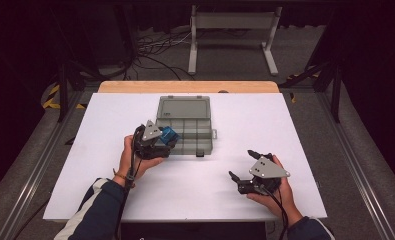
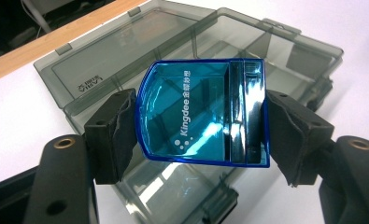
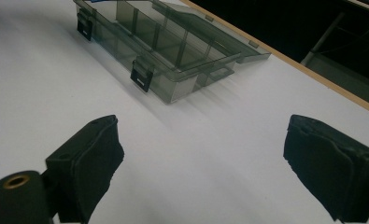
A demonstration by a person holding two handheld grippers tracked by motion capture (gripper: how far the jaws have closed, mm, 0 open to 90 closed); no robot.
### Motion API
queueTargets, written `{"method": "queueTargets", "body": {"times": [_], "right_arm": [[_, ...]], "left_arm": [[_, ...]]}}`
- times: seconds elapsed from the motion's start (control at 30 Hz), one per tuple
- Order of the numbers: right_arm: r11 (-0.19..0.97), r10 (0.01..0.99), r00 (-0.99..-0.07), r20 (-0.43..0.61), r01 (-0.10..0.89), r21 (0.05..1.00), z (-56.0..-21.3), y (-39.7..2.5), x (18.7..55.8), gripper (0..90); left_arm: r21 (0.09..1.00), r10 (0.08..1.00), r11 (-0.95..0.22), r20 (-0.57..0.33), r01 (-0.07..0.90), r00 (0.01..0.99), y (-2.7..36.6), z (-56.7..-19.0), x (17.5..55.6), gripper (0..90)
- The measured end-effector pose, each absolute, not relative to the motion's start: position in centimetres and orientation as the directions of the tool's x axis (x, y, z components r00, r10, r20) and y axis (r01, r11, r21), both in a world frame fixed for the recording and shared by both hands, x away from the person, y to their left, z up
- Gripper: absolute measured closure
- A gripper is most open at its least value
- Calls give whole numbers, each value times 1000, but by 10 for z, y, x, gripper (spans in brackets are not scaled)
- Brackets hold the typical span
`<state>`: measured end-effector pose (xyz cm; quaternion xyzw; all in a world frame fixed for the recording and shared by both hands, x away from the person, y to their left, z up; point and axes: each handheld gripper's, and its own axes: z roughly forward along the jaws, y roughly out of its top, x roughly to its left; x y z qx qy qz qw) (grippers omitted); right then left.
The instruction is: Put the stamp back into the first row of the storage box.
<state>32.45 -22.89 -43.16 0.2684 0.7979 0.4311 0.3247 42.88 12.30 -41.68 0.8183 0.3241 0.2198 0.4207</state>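
Left gripper [image 2: 198, 135] clamps a blue case [image 2: 203, 112] (over the open organizer box [image 1: 185, 125]); right gripper [image 3: 201, 177] gapes wide.

Glossy translucent blue plastic case [image 2: 203, 112] — smoky clear-plastic organiser box [image 2: 126, 60].

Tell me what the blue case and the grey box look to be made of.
Blue case: likely clear-tinted hard plastic, glossy; light glints off it and the box shows through. Grey box: smoky translucent plastic, smooth; its dividers and the table show through the walls, with black latches in front.
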Motion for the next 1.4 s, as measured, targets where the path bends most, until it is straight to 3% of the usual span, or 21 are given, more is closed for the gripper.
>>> {"method": "queueTargets", "body": {"times": [0.53,0.93,1.4], "right_arm": [[501,687,-667,-290,145,853,-432,-229,324,117],[511,678,-676,-288,151,846,-433,-228,324,118],[519,672,-679,-295,149,842,-433,-228,324,118]], "left_arm": [[743,806,-418,38,523,591,95,-399,465,312],[713,855,-393,52,580,516,85,-402,484,312],[684,911,-290,-17,670,412,85,-417,505,312]]}}
